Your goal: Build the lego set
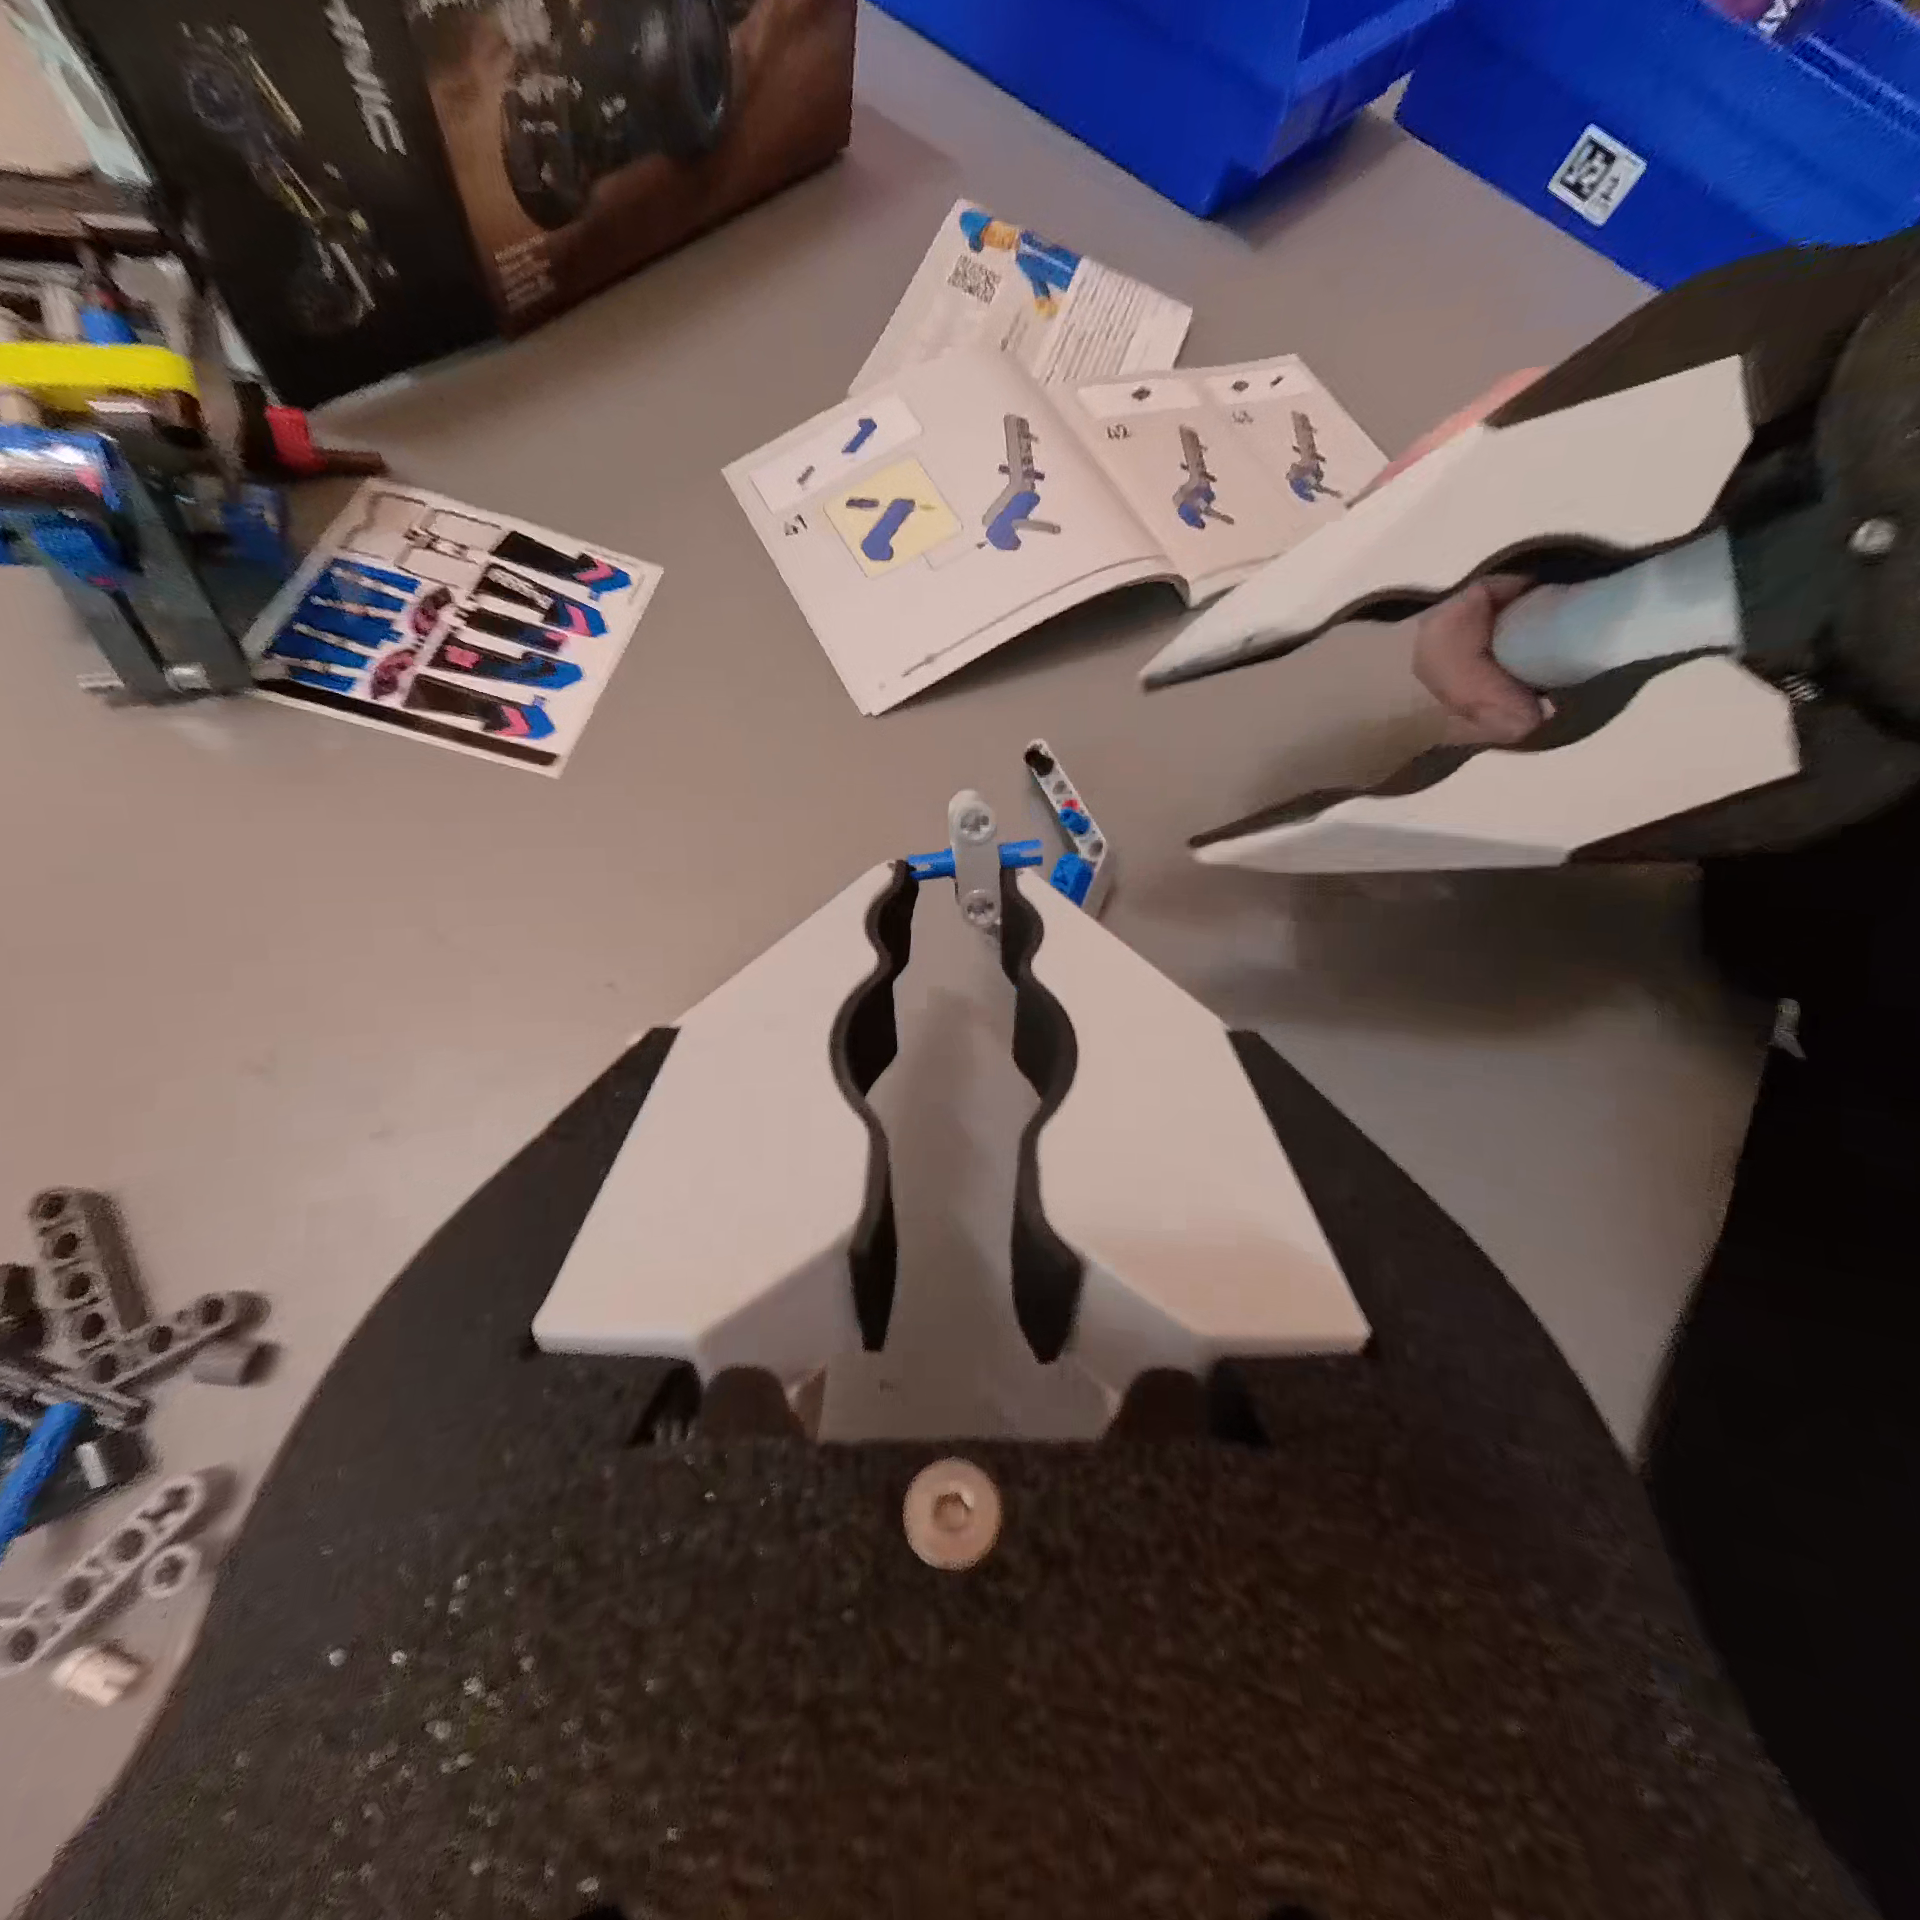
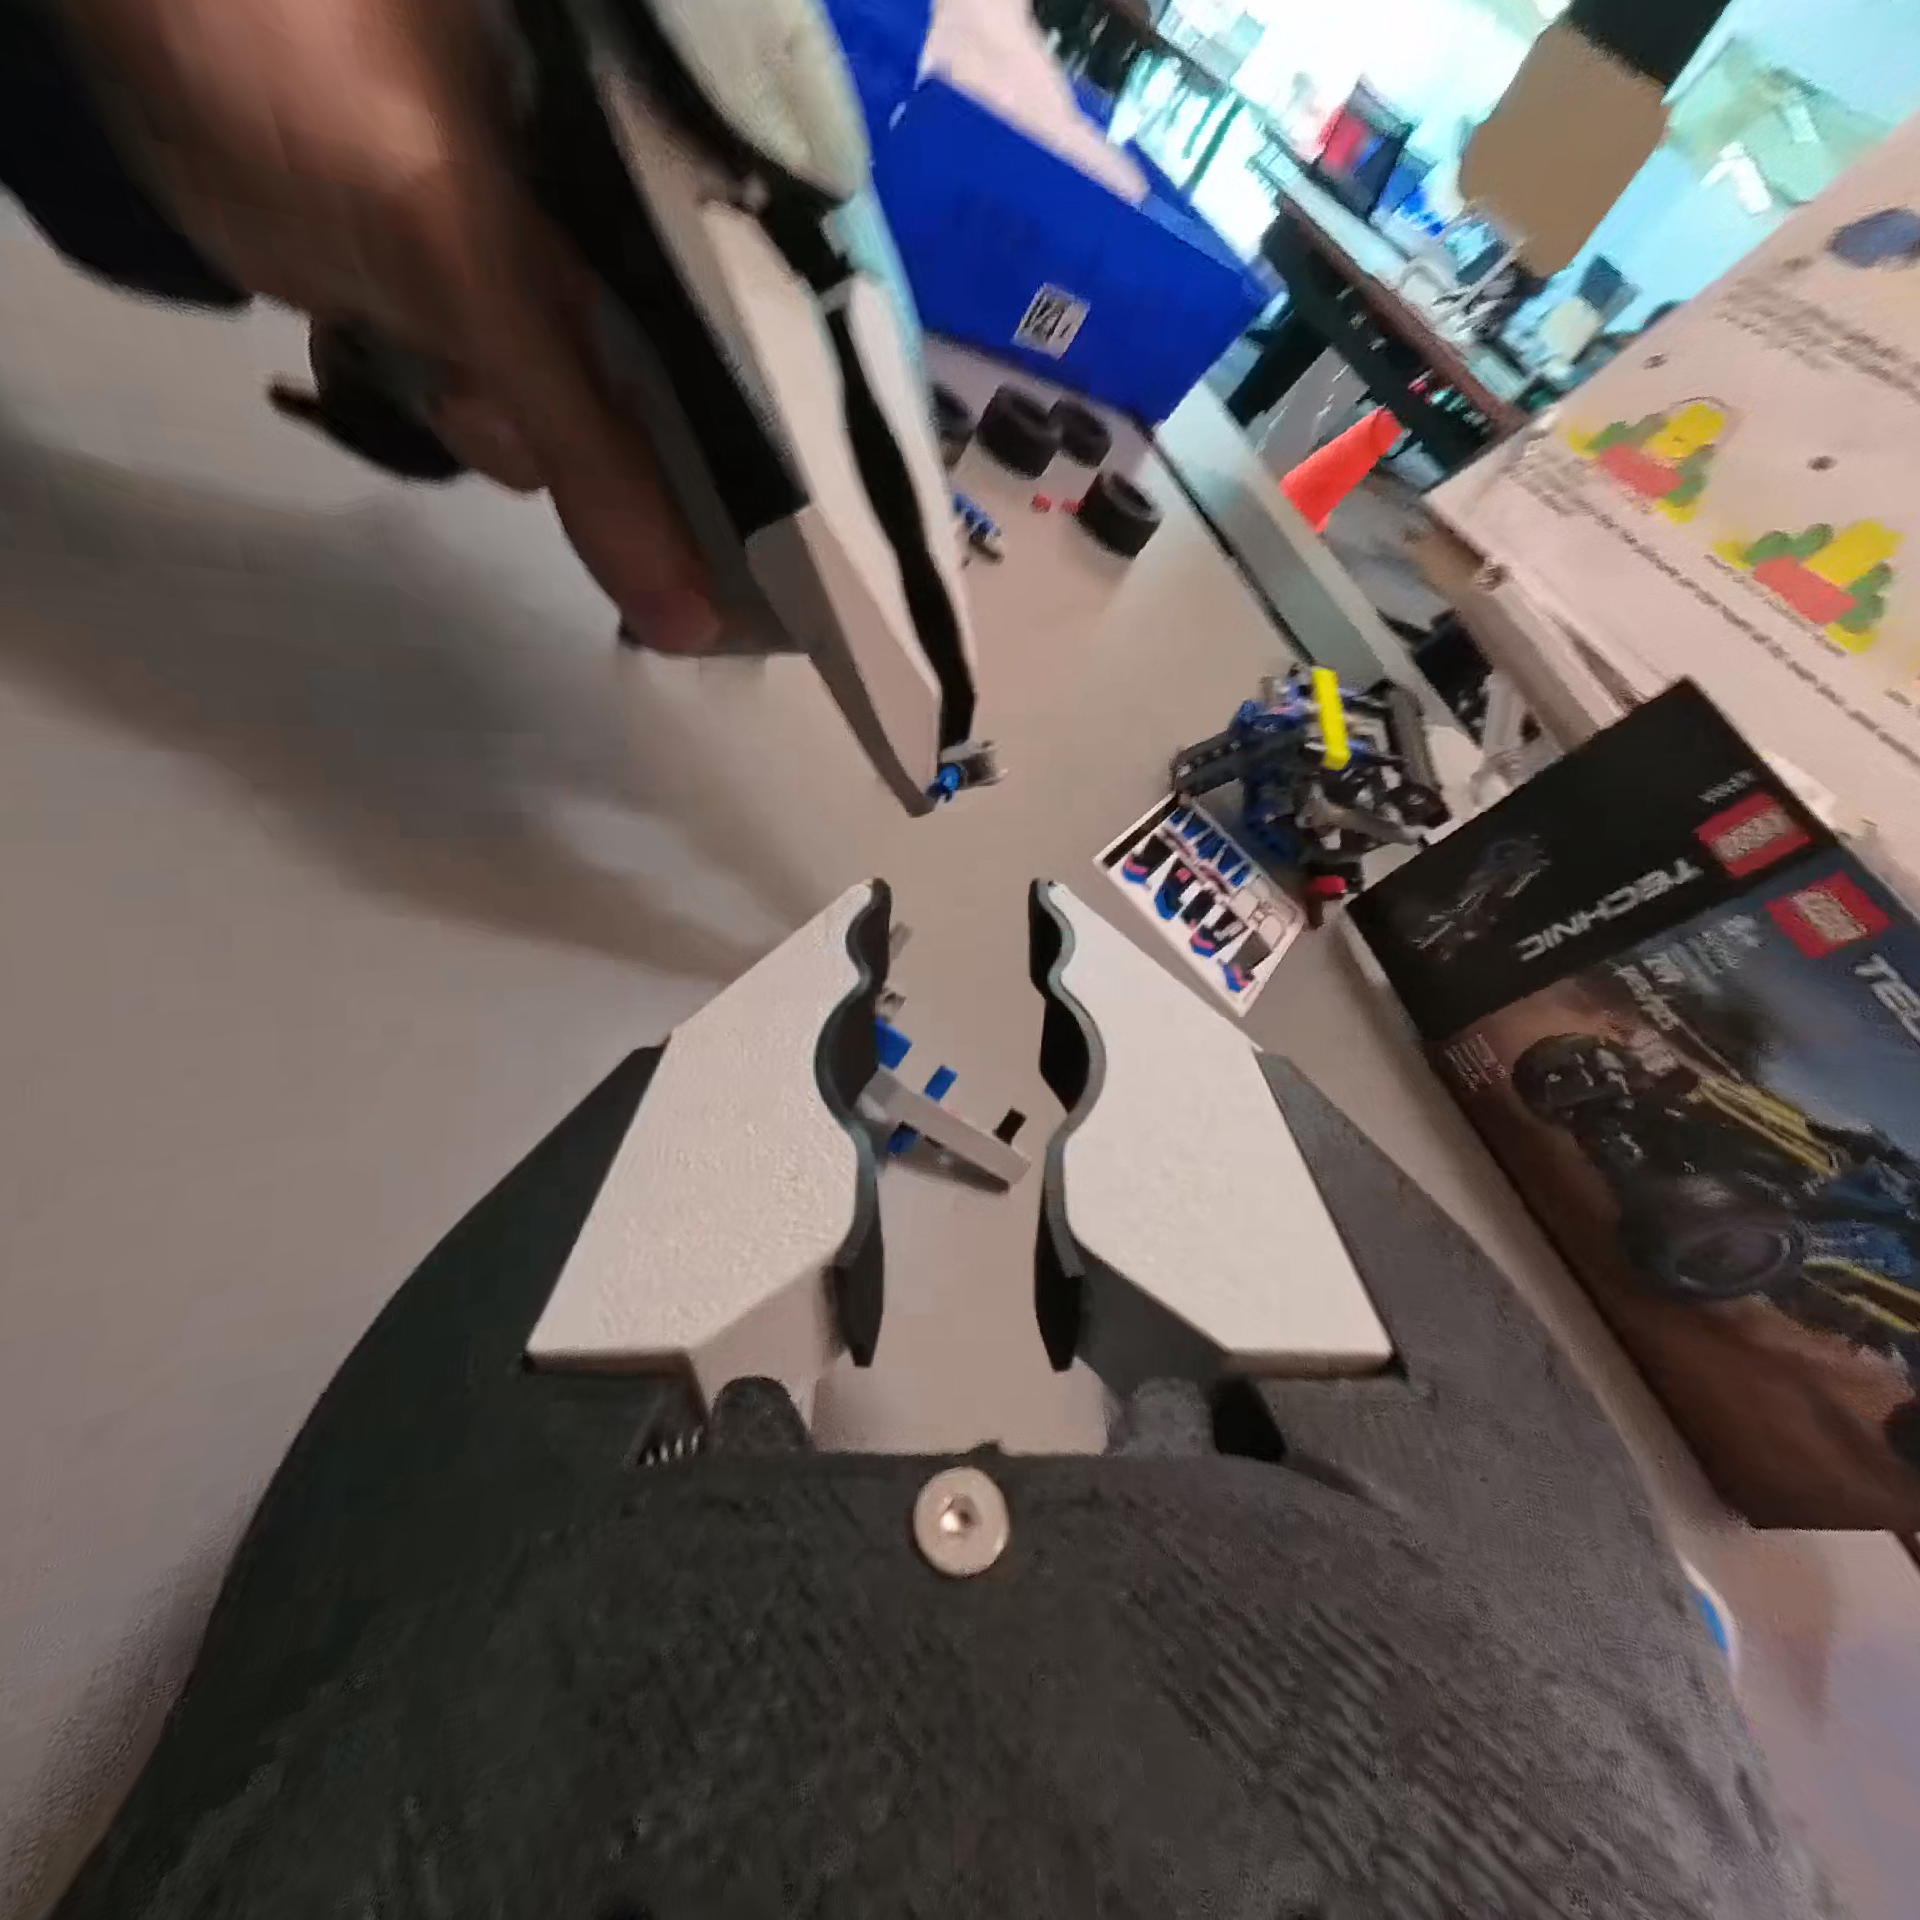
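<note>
My left gripper (image 1: pixel 954 883) is shut on a small grey lift arm (image 1: pixel 975 831) with a blue axle (image 1: pixel 930 860) through it, held just above the grey table. It also shows in the right wrist view (image 2: pixel 935 779), with the piece (image 2: pixel 966 771) at its tips. A grey beam with blue pins (image 1: pixel 1075 831) lies on the table just right of those tips. My right gripper (image 1: pixel 1169 764) is open and empty. In its own view (image 2: pixel 958 894) the beam (image 2: pixel 961 1138) shows through the gap between its fingers, close to the left finger.
An open instruction booklet (image 1: pixel 1039 499) and a sticker sheet (image 1: pixel 447 623) lie beyond the grippers. The set's box (image 1: pixel 468 156) and a part-built blue model (image 1: pixel 104 520) stand far left. Blue bins (image 1: pixel 1662 104) stand at the back. Loose grey beams (image 1: pixel 94 1351) lie near left. Black tyres (image 2: pixel 1039 436) stand farther off. Some 4 cm of space lies between my two pairs of fingers.
</note>
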